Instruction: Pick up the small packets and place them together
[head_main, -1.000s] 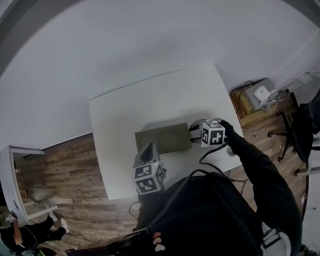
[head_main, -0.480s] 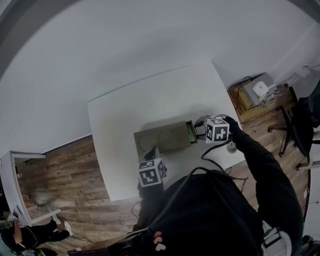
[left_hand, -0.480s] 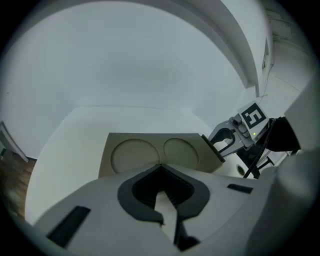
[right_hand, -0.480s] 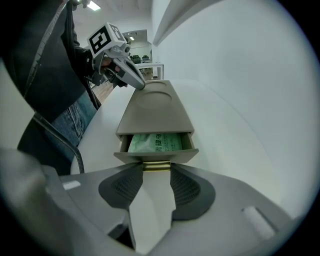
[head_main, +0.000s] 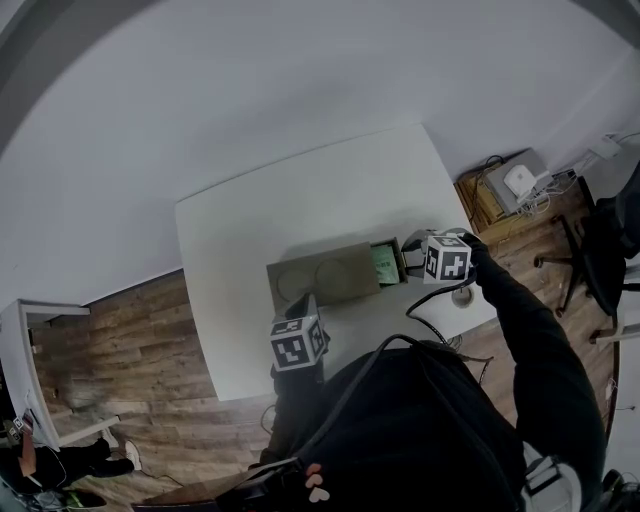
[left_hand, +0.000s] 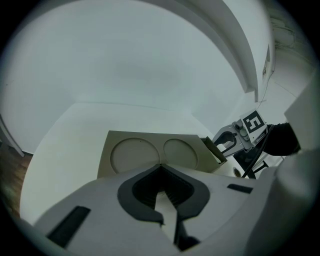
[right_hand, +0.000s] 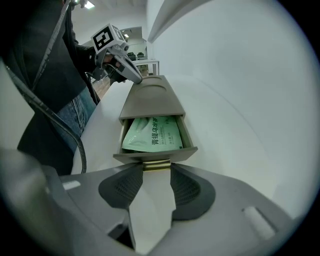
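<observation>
A flat olive-grey box (head_main: 320, 275) with two round recesses in its lid lies on the white table (head_main: 300, 200). Its drawer (right_hand: 155, 150) stands pulled out toward the right, and a green packet (right_hand: 152, 134) lies inside it, also visible as a green patch (head_main: 384, 264) in the head view. My right gripper (right_hand: 156, 166) is shut on the drawer's brass handle (right_hand: 156, 163) and sits at the box's right end (head_main: 410, 262). My left gripper (left_hand: 160, 169) hovers at the box's near side (head_main: 303, 305), its jaws together and holding nothing.
A small round object (head_main: 462, 296) sits near the table's right edge beside a black cable. On the wooden floor to the right are a crate with devices (head_main: 515, 188) and a dark chair (head_main: 600, 260). A white wall runs behind the table.
The right gripper has drawn the drawer out to the right, and the green packet now shows. The left gripper shifted slightly along the box's near side.
</observation>
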